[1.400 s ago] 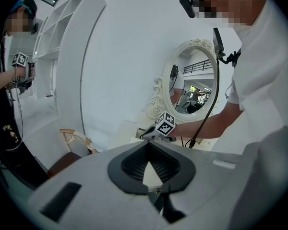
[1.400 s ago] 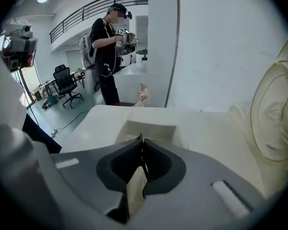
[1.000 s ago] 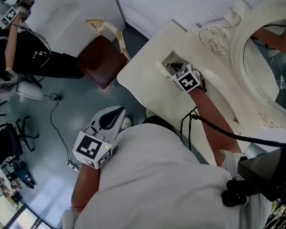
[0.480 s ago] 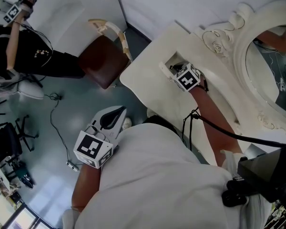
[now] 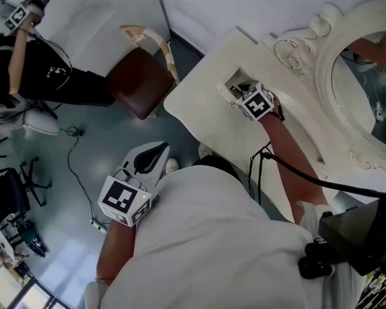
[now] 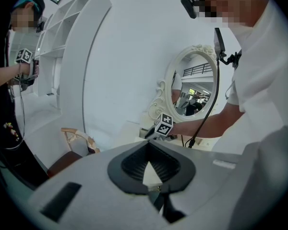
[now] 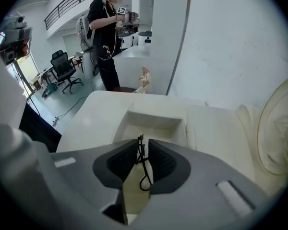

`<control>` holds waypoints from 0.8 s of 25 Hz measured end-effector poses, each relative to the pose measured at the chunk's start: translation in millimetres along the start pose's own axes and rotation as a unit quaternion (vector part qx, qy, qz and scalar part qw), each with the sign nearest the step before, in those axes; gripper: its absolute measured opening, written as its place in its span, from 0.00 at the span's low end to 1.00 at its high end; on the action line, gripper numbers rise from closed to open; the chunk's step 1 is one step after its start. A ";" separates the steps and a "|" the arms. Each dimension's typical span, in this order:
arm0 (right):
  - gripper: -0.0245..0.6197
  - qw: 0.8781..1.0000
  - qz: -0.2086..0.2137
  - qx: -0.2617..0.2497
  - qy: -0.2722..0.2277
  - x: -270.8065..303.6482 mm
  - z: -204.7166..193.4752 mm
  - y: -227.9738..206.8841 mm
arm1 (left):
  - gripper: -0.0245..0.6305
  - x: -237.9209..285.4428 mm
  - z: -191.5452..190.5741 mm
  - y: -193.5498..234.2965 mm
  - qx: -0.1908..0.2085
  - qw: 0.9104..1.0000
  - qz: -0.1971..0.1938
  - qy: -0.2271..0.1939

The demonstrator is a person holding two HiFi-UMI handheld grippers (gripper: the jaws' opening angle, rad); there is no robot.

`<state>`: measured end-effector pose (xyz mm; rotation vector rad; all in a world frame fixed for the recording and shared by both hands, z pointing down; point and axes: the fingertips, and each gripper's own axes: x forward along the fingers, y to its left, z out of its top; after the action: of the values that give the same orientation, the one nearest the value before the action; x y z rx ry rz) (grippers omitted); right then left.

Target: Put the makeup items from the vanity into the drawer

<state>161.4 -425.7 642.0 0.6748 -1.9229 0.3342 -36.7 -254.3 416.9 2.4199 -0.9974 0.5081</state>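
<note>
My right gripper (image 5: 235,90) hovers at the near rim of an open rectangular drawer recess (image 5: 229,80) in the cream vanity top (image 5: 199,69). In the right gripper view its jaws (image 7: 143,143) are shut on a thin black looped wire-like makeup tool (image 7: 143,170), right above the recess (image 7: 151,124), whose visible floor looks bare. My left gripper (image 5: 159,152) hangs low beside my body over the floor, away from the vanity. Its jaws (image 6: 148,145) are shut with nothing between them.
An ornate oval mirror (image 5: 367,76) rises at the vanity's back. A brown-seated chair (image 5: 138,79) stands to the vanity's left. Another person in black (image 5: 26,56) stands further left, holding grippers. A cable (image 5: 77,172) lies on the floor, and office chairs (image 7: 65,68) stand behind.
The head view has shifted slightly. My right gripper stays at the drawer recess with the black tool, nudged a little further in. The left gripper has not moved.
</note>
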 end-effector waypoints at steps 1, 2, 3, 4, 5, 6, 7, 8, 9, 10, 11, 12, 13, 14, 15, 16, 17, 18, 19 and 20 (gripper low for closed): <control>0.16 1.000 -0.003 0.002 -0.003 -2.5 0.8 0.1 | 0.04 -1.6 -0.3 0.5 0.001 1.000 -0.002 0.000; 0.16 1.000 -0.007 0.004 -0.007 -5.4 1.8 0.3 | 0.04 -3.1 -0.5 0.8 0.002 1.000 -0.005 -0.001; 0.16 1.000 -0.011 0.007 -0.011 -8.8 2.8 0.7 | 0.04 -4.6 -0.6 0.9 0.004 1.000 -0.008 -0.001; 0.15 1.000 -0.015 0.010 -0.014 -12.4 3.8 1.5 | 0.04 -6.1 -0.8 0.9 0.007 1.000 -0.011 -0.001; 0.15 1.000 -0.020 0.013 -0.018 -16.1 4.7 2.6 | 0.04 -7.6 -1.3 0.7 0.009 1.000 -0.015 -0.002; 0.15 0.999 -0.025 0.016 -0.022 -20.1 5.4 4.1 | 0.04 -9.2 -1.9 0.2 0.012 1.000 -0.019 -0.002; 0.15 0.999 -0.030 0.019 -0.026 -24.3 6.0 6.0 | 0.04 -11.0 -2.4 -0.5 0.015 1.000 -0.023 -0.003; 0.15 0.999 -0.035 0.023 -0.030 -28.9 6.5 8.4 | 0.04 -13.2 -2.8 -1.3 0.018 0.999 -0.027 -0.004; 0.15 0.998 -0.041 0.027 -0.036 -34.1 7.5 11.1 | 0.04 -16.0 -3.1 -2.0 0.021 0.999 -0.031 -0.005; 0.15 0.997 -0.048 0.030 -0.043 -40.3 9.1 13.6 | 0.04 -19.4 -3.5 -2.8 0.024 0.999 -0.035 -0.006; 0.14 0.997 -0.056 0.031 -0.051 -47.2 11.2 15.9 | 0.04 -23.1 -4.1 -3.4 0.026 0.999 -0.039 -0.008; 0.13 0.996 -0.065 0.033 -0.059 -54.5 13.4 18.7 | 0.04 -27.2 -4.8 -3.9 0.028 0.999 -0.043 -0.009; 0.11 0.994 -0.072 0.039 -0.068 -62.0 15.2 22.5 | 0.04 -31.6 -5.8 -4.1 0.031 0.998 -0.048 -0.011; 0.10 0.993 -0.080 0.048 -0.076 -69.6 16.8 27.5 | 0.04 -36.1 -7.0 -4.4 0.034 0.998 -0.052 -0.013; 0.08 0.991 -0.086 0.057 -0.085 -77.2 18.3 33.6 | 0.04 -40.5 -8.6 -4.7 0.036 0.998 -0.057 -0.015; 0.07 0.989 -0.092 0.064 -0.092 -84.4 19.3 40.4 | 0.04 -44.8 -10.3 -5.3 0.039 0.997 -0.062 -0.016; 0.06 0.988 -0.097 0.069 -0.099 -91.2 19.6 47.8 | 0.04 -48.7 -12.0 -6.1 0.042 0.997 -0.067 -0.017; 0.05 0.987 -0.101 0.073 -0.104 -97.6 19.4 55.6 | 0.04 -52.4 -13.7 -7.2 0.044 0.996 -0.073 -0.018; 0.05 0.986 -0.104 0.077 -0.109 -103.7 18.9 63.8 | 0.04 -55.8 -15.3 -8.4 0.047 0.996 -0.079 -0.019; 0.04 0.984 -0.106 0.082 -0.113 -109.3 18.1 72.6 | 0.04 -59.0 -16.9 -9.6 0.051 0.995 -0.085 -0.020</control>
<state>139.7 -343.0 540.8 1.0560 -2.0290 0.2936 -71.7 -206.3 398.7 2.5862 -0.7896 0.4607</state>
